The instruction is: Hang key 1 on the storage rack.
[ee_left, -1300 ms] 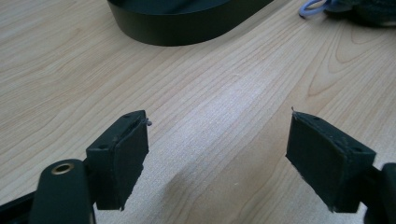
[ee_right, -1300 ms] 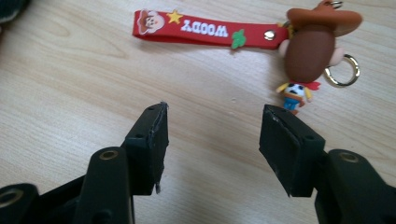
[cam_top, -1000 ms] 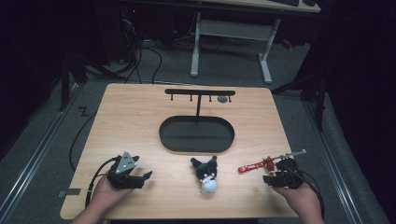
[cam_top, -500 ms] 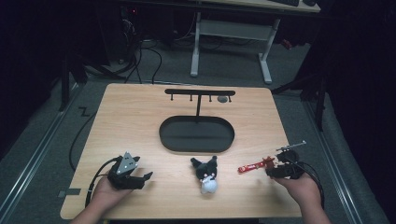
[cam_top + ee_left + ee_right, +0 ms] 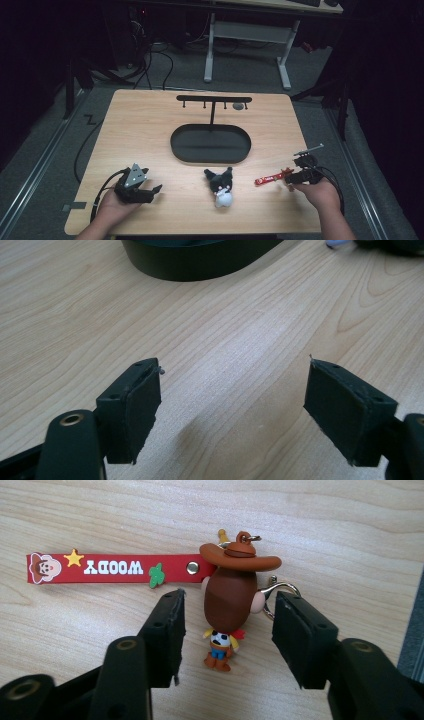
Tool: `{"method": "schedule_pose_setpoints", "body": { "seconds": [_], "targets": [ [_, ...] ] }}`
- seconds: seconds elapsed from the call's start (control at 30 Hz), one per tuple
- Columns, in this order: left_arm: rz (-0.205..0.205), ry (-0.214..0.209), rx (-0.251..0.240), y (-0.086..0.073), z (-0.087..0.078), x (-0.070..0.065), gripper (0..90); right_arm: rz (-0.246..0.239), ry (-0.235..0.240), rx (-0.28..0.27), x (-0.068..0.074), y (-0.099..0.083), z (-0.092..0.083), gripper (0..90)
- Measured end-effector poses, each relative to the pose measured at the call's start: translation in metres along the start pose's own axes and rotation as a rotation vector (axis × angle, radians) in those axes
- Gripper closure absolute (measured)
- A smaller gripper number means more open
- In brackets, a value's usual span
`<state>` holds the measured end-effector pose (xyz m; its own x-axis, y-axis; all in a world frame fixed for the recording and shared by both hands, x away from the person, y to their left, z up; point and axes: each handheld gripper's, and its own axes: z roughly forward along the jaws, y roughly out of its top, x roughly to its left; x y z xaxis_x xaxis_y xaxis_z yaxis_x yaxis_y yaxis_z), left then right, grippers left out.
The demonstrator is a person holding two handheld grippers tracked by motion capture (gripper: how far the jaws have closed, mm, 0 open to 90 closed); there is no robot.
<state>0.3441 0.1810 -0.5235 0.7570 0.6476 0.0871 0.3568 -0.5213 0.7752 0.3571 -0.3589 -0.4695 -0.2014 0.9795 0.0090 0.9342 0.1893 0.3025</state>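
A person sits at a wooden surface (image 5: 150, 125) and holds a tool in each hand.

The left tool (image 5: 139, 188) rests near the front left corner of the surface, in the person's left hand (image 5: 112, 206). It has a grey three-cornered plate on top. In the left gripper view, its two black jaws stand wide apart with only bare wood between them. The edge of a black oval tray (image 5: 200, 257) is up ahead of it.

The right tool (image 5: 227, 625) is near the front right edge, held by the right hand (image 5: 320, 192). Its jaws are open too. A little cowboy figure (image 5: 231, 600) with a big brown hat lies flat on the surface right between the jaws. The jaws sit on each side of it but do not squeeze it. A red strap (image 5: 115, 569) with the word WOODY on it is joined to the figure and stretches away to one side. A small metal clip (image 5: 280, 587) pokes out by the figure's hat.

In the middle of the front part of the surface lies a small black and white plush toy (image 5: 221, 186). It is between the two tools, well apart from both.

Behind the toy is the black oval tray (image 5: 210, 144). A thin black stand (image 5: 213, 102) with little hooks rises from behind it.
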Motion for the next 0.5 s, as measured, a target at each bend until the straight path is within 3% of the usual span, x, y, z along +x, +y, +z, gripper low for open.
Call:
{"method": "schedule_pose_setpoints", "body": {
  "seconds": [0.2, 0.5],
  "targets": [
    [0.008, -0.002, 0.006, 0.0, 0.001, -0.001, 23.1, 0.006, 0.001, 0.032, -0.005, 0.006, 0.007, 56.2],
    [0.019, -0.01, 0.008, 0.0, 0.001, -0.002, 23.6, 0.018, 0.0, 0.056, -0.003, 0.011, 0.018, 57.5]
  ]
}}
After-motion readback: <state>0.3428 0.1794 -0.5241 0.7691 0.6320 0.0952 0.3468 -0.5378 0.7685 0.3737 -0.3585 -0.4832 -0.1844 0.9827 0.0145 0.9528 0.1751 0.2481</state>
